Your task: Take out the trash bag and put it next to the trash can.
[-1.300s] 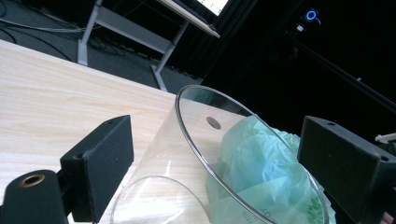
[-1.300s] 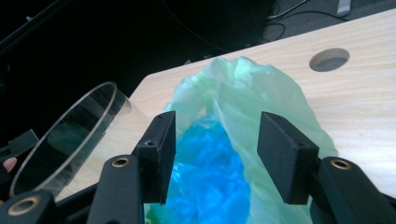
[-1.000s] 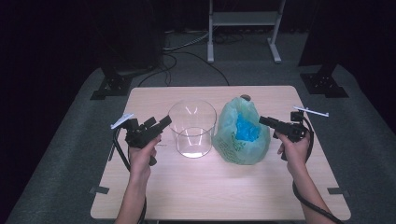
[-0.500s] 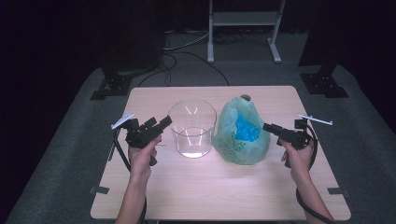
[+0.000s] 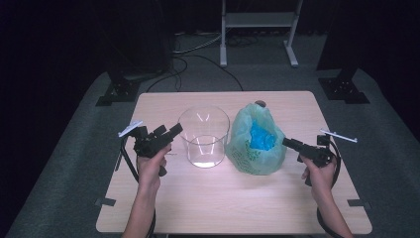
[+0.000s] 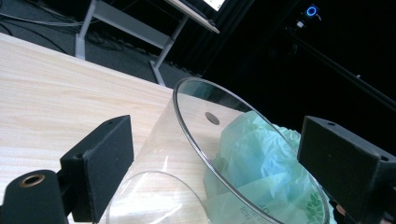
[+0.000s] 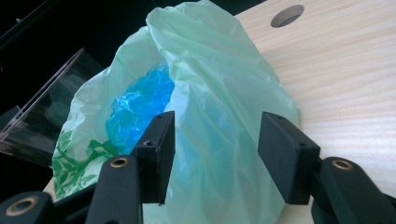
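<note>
Green leaf print, unreadable writing on bag; left gripper and right gripper gape, empty.

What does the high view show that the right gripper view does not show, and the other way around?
High view alone: both hands, the left gripper beside the clear container, the whole table and the dark floor with stand legs behind it.

Right gripper view alone: the right gripper from close up, its jaws open with a fold of the green bag between them, not pressed, and the leaf print low on the bag.

Both: the green bag with the blue thing inside, the clear container, the round hole in the table.
</note>
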Demonstrator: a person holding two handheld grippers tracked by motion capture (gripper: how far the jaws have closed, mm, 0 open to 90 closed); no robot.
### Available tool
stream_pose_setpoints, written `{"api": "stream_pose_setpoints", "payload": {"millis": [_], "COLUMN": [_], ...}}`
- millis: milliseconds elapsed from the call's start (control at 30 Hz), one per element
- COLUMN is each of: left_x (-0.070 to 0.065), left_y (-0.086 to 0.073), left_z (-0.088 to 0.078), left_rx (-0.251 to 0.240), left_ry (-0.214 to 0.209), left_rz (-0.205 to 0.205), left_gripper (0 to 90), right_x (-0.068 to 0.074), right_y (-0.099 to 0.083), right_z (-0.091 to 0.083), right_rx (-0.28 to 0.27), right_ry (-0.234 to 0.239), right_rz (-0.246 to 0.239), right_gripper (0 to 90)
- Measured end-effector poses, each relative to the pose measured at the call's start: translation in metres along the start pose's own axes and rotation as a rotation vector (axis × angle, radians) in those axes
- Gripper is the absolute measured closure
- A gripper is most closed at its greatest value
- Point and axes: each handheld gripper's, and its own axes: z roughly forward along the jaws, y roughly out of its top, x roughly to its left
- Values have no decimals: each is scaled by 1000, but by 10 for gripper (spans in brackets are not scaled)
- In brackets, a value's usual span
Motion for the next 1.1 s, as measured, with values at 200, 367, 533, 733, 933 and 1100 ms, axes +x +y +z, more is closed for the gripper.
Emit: {"api": "stream_pose_setpoints", "payload": {"millis": [200, 367, 533, 733, 933, 1100], "left_x": [0, -1, 0, -3, -7, -8], "left_y": [0, 0, 0, -1, -3, -2], "left_z": [1, 0, 1, 3, 5, 3], "left_rx": [4, 3, 8, 15, 26, 25], "left_ry": [-6, -10, -14, -23, -36, -41], "left_rz": [-1, 0, -5, 4, 13, 12], "left_gripper": [96, 96, 96, 96, 96, 96], "right_x": [-2, -3, -6, -10, -16, -19], "right_y": [-10, -24, -37, -46, -53, -58], "right_z": [-12, -17, -16, -20, -22, -18], "right_rx": [-6, -23, -25, -49, -43, -38], "right_ry": [-39, -53, -50, -48, -67, -81], "right_rz": [-61, -105, -112, -92, -75, -64], "right_gripper": [450, 444, 439, 437, 433, 433]}}
